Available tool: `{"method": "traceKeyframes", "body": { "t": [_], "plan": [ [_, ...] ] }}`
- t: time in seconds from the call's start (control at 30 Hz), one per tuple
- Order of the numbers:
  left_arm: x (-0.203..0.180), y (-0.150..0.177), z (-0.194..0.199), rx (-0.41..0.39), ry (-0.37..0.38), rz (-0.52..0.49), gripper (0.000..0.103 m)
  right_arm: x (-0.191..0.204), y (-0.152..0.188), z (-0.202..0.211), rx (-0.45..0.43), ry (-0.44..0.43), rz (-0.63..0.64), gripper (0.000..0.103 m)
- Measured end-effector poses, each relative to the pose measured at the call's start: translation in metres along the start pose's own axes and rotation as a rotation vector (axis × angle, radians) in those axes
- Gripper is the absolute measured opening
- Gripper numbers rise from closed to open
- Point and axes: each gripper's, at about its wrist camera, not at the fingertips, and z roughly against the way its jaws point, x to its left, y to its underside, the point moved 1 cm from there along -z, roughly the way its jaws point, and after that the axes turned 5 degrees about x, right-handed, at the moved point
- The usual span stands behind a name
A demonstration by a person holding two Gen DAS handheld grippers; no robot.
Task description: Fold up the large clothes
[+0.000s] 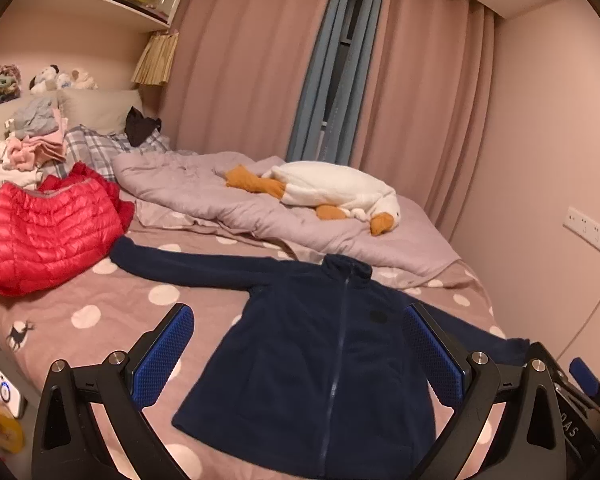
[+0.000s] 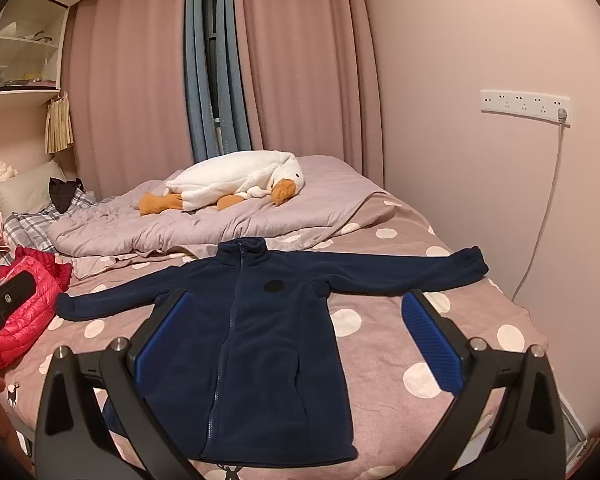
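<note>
two grippers are held above the bed's near edge, the left gripper [image 1: 298, 354] and right gripper [image 2: 296, 338] each with jaws spread wide, nothing gripped. a navy fleece jacket [image 2: 260, 344] is laid flat, zipped, sleeves outspread, on the polka-dot sheet [image 2: 384, 364]; its round chest patch [image 2: 274, 286] cannot be read. farther back, a plush goose [image 2: 236, 184] is seen.

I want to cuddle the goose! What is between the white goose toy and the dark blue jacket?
Only the rumpled lilac quilt the white plush goose lies on, then a strip of pink polka-dot bedsheet before the navy fleece jacket, in both wrist views.
</note>
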Motion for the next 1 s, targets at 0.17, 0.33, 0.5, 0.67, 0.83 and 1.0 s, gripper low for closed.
{"method": "traceKeyframes", "body": {
  "t": [0.17, 0.33, 0.5, 0.67, 0.83, 1.0],
  "plan": [
    [0.003, 0.000, -0.002, 0.003, -0.004, 0.010, 0.103, 0.000, 0.001, -0.001, 0.001, 0.003, 0.000, 0.103],
    [0.001, 0.000, -0.008, 0.020, -0.013, 0.008, 0.103, 0.000, 0.002, -0.005, 0.012, -0.001, -0.004, 0.103],
    [0.003, 0.001, -0.009, 0.022, -0.003, 0.002, 0.103, -0.004, 0.003, -0.009, 0.018, 0.003, -0.012, 0.103],
    [0.001, 0.003, -0.012, 0.027, -0.017, -0.007, 0.103, -0.007, 0.004, -0.010, 0.021, 0.000, -0.027, 0.103],
    [-0.002, 0.006, -0.008, 0.019, -0.018, -0.014, 0.103, -0.007, 0.005, -0.010, 0.015, -0.003, -0.033, 0.103],
    [-0.002, 0.006, -0.007, 0.003, -0.022, -0.004, 0.103, -0.003, 0.006, -0.009, 0.010, -0.023, -0.032, 0.103]
  ]
}}
